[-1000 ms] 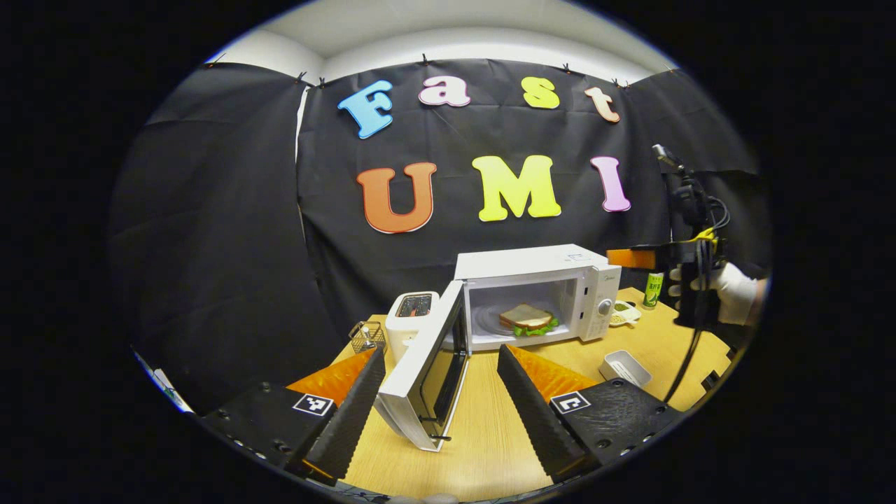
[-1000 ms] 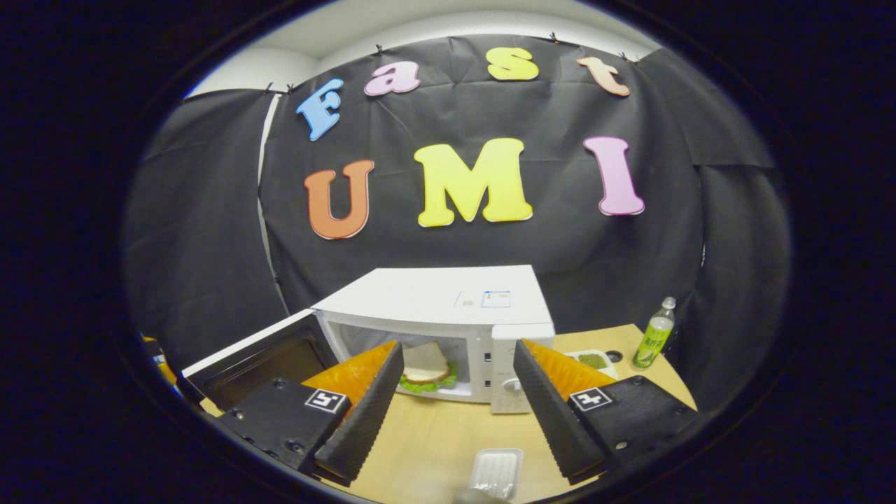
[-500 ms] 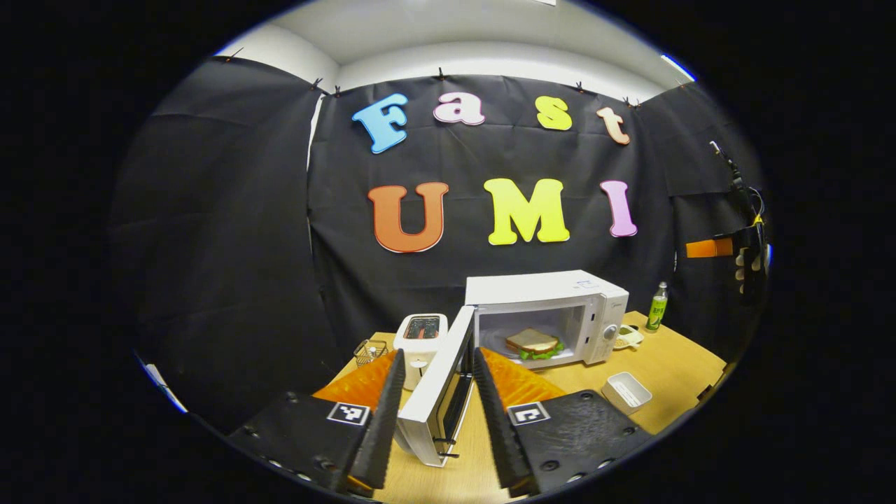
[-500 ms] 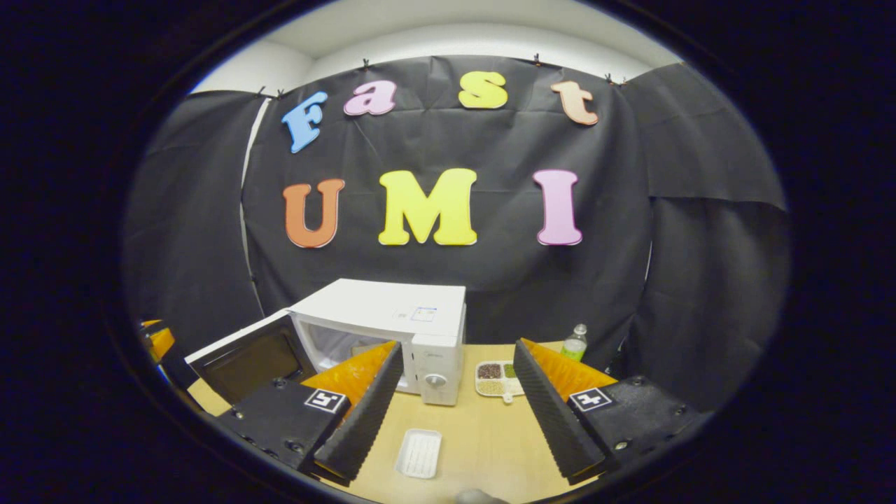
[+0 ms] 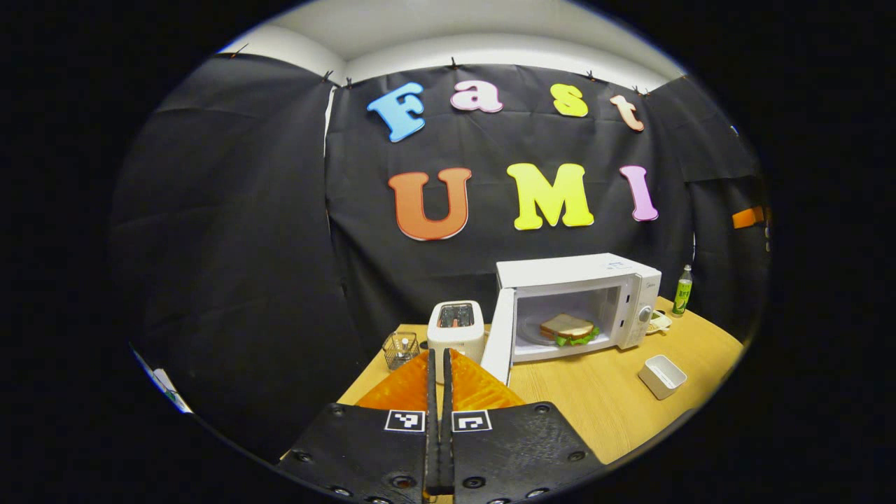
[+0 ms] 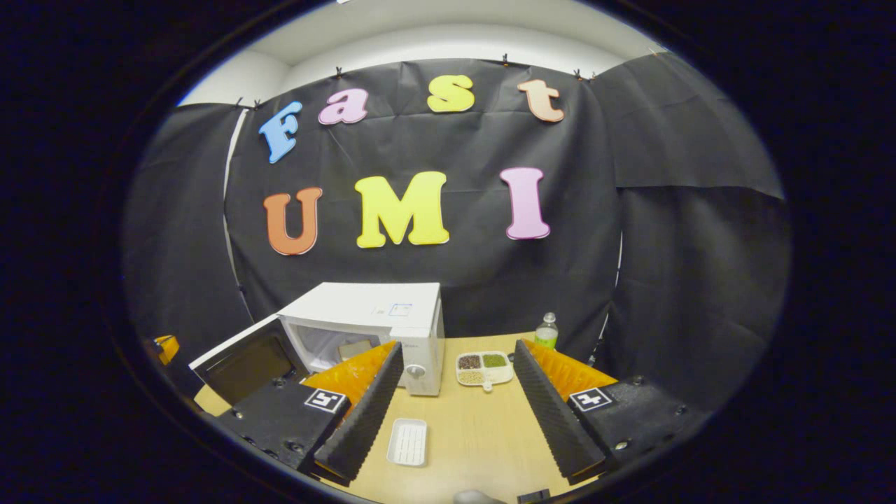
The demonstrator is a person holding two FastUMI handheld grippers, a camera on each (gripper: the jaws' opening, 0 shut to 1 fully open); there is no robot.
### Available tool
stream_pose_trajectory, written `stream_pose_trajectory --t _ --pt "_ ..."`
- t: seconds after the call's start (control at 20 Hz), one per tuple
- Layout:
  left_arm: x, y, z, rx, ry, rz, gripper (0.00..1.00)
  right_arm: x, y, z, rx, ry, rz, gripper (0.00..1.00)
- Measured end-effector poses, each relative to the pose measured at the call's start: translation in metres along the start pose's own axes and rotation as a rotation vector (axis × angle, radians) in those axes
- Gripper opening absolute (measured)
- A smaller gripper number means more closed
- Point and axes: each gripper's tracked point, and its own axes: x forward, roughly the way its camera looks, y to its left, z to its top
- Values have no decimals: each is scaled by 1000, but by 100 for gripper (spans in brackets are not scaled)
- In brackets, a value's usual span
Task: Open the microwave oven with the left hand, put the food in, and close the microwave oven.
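Observation:
The white microwave (image 5: 577,271) stands at the back of the wooden table (image 5: 595,406) with its door (image 5: 498,337) swung open to the left. A sandwich (image 5: 568,327) with lettuce lies inside on the turntable. My left gripper (image 5: 439,357) is shut with nothing between its fingers, low over the table just left of the door's free edge. My right gripper (image 6: 457,350) is open and empty, held back from the microwave (image 6: 371,315), whose door (image 6: 241,357) shows at the left. An orange finger (image 5: 747,217) of the right gripper shows at the far right of the left gripper view.
A white toaster (image 5: 456,323) and a small wire basket (image 5: 400,348) stand left of the door. A white empty tray (image 5: 661,374) lies in front of the microwave, also visible as the tray (image 6: 408,442). A sectioned dish (image 6: 483,367) and a green bottle (image 6: 546,330) stand to the right.
My left gripper has gone from open around the door's edge to shut, and has shifted left of the door. My right gripper has drawn back and to the right, away from the microwave.

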Motion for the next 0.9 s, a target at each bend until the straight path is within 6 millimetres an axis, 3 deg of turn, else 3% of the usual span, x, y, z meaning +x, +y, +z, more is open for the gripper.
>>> stream_pose_trajectory --t 0.15,0.2,0.35,0.4,0.45,0.5,0.55,0.6,0.65,0.7,0.75,0.8,0.9 --pt "14 21 -28 -18 46 38 0 -2 -5 -8 9 27 -5 100" --pt "22 23 -39 -17 57 33 0 -2 -7 -10 11 36 -5 92" --pt "34 27 -66 -6 105 19 0 -3 -11 -9 10 43 -12 92" --pt "37 26 -72 -6 116 9 10 -4 -10 -11 10 46 -13 92" --pt "39 27 -74 4 118 9 0 -5 -10 -13 8 55 -12 92" --pt "41 24 -76 7 126 3 0 -5 -10 -15 5 64 -11 100" --pt "44 20 -77 11 126 -11 0 -6 -10 -16 2 67 -11 92" --pt "44 17 -79 25 129 -13 0 -7 -10 -15 3 68 -10 100" --pt "48 17 -84 45 139 -17 0 -8 -10 -15 8 67 -11 100" --pt "48 14 -84 57 141 -20 0 -8 -9 -15 15 67 -7 92" --pt "47 10 -80 61 135 -28 0 -9 -8 -16 17 70 -6 92" --pt "46 5 -79 59 135 -38 0 -9 -7 -17 20 71 -1 100" --pt "43 -9 -76 54 124 -60 0 -10 -5 -17 26 72 4 100"
